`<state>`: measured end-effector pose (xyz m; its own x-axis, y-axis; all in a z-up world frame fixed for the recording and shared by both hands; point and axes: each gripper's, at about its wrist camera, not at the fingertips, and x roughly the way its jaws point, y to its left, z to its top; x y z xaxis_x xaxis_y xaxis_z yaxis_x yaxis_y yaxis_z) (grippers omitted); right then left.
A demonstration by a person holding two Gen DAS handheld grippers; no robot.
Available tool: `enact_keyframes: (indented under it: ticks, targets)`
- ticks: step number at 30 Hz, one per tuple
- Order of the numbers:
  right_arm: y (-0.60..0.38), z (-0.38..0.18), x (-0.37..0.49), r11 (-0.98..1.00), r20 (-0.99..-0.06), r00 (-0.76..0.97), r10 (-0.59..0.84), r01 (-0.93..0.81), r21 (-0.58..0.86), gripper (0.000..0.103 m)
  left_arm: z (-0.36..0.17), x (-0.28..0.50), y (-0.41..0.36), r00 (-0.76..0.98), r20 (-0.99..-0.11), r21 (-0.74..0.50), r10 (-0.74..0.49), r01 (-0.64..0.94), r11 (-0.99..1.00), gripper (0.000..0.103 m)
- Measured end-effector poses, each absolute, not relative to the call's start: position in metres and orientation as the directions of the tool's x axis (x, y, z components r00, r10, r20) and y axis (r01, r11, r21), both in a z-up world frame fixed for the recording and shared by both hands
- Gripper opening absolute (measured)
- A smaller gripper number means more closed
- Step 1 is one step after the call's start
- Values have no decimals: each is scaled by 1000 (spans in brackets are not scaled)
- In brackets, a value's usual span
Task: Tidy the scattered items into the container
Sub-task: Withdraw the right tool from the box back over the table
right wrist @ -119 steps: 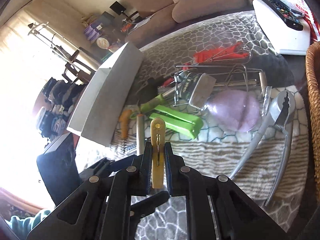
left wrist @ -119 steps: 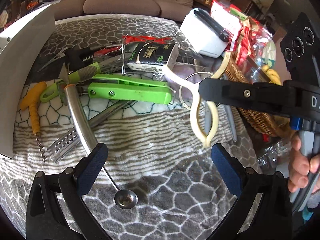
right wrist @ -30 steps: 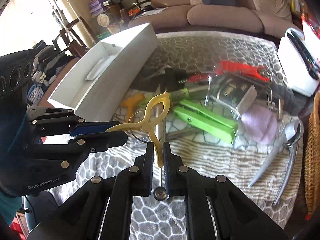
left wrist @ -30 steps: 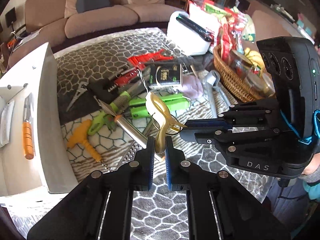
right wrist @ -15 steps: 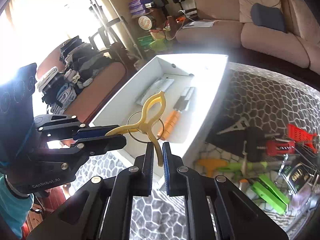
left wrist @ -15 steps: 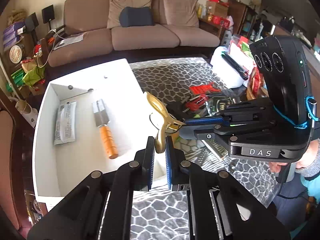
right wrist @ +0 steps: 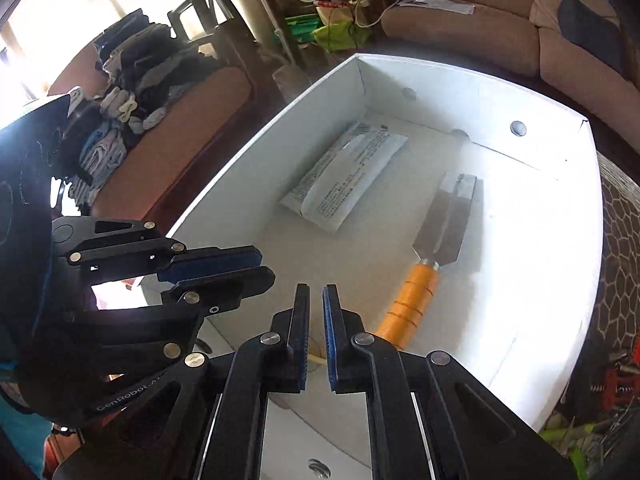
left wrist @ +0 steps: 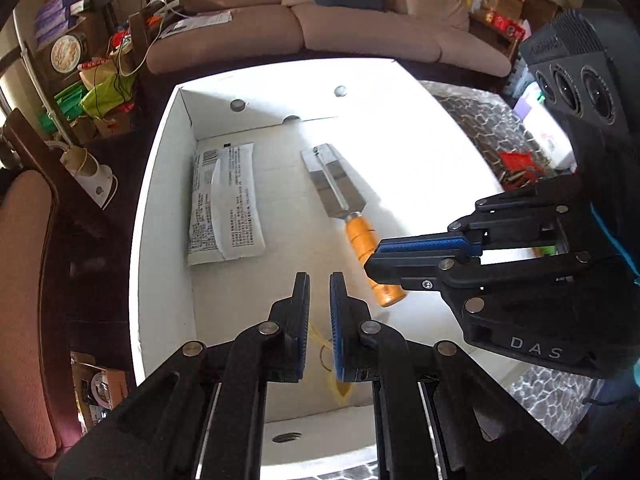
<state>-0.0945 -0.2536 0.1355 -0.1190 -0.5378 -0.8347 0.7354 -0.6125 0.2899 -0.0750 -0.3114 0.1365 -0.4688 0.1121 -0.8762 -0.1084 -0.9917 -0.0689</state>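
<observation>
Both grippers hover over the white box (left wrist: 160, 184), which also shows in the right wrist view (right wrist: 224, 184). The yellow tongs (left wrist: 338, 386) lie on the box floor below my left gripper (left wrist: 319, 280), mostly hidden by its fingers; a sliver of them shows in the right wrist view (right wrist: 316, 358). My left gripper is slightly open and empty. My right gripper (right wrist: 316, 292), seen also in the left wrist view (left wrist: 374, 256), is slightly open and empty. An orange-handled scraper (left wrist: 352, 220) (right wrist: 432, 256) and a white packet (left wrist: 226, 204) (right wrist: 348, 176) lie in the box.
Red and green tools (left wrist: 516, 164) remain on the patterned table cloth (left wrist: 472, 116) right of the box; more of them show in the right wrist view (right wrist: 576, 432). A sofa (left wrist: 360, 28) stands behind. A chair with clothes (right wrist: 132, 100) is to the left.
Both grippers carried the yellow tongs from above the table to over the box, then let go. The tongs now lie on the box floor and both sets of jaws are slightly apart.
</observation>
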Motion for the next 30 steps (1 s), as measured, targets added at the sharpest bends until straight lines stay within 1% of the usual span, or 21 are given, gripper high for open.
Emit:
enact_keyframes:
  ticks: [5,8,9,10,11,12,13,15,16,17,18,19,21,24,26,30]
  targets:
    - [-252,122,-94,-616,-840,-113,-531,732,291,6,134,-72,-316,-478,-869,-83,127,-112,-990,9]
    - [-242,122,-91,-625,-844,-111,-525,724,294,6,137,-66,-312,-484,-866,-86,126,-104,-991,12]
    - [-238,124,-89,-628,-846,-114,-522,722,291,7,140,-63,-311,-488,-864,-84,121,-97,-992,20]
    - [-235,125,-86,-633,-848,-120,-517,721,284,8,143,-60,-309,-495,-861,-83,115,-87,-993,37]
    - [-231,128,-84,-638,-849,-128,-512,718,276,9,146,-57,-308,-502,-858,-84,110,-74,-994,50]
    - [-226,131,-81,-647,-852,-137,-506,713,269,9,149,-53,-307,-508,-854,-95,115,-65,-993,72]
    - [-222,133,-79,-656,-855,-143,-499,706,266,10,153,-49,-305,-516,-848,-106,120,-57,-993,89]
    - [-210,138,-75,-674,-855,-153,-496,688,268,30,160,-41,-304,-531,-841,-102,100,-25,-994,96]
    - [-204,142,-73,-685,-854,-166,-493,680,263,53,164,-37,-304,-535,-839,-107,97,-12,-994,97]
    - [-197,145,-70,-694,-852,-183,-491,674,254,73,167,-32,-304,-536,-838,-116,100,-3,-993,100]
    - [-191,150,-67,-700,-849,-200,-490,670,247,79,170,-27,-305,-537,-838,-122,100,6,-993,103]
    - [-185,154,-64,-702,-845,-209,-492,670,243,83,173,-22,-304,-538,-838,-118,90,16,-993,103]
    - [-175,162,-57,-705,-840,-223,-495,668,238,84,180,-13,-302,-542,-837,-106,73,30,-994,103]
    - [-164,174,-44,-714,-834,-251,-492,664,221,91,188,1,-296,-547,-835,-100,60,43,-994,103]
    - [-156,181,-36,-737,-838,-288,-463,651,183,103,194,10,-291,-553,-831,-100,60,42,-994,103]
    - [-139,193,-20,-748,-836,-305,-457,639,176,103,208,29,-279,-571,-821,-67,25,52,-996,103]
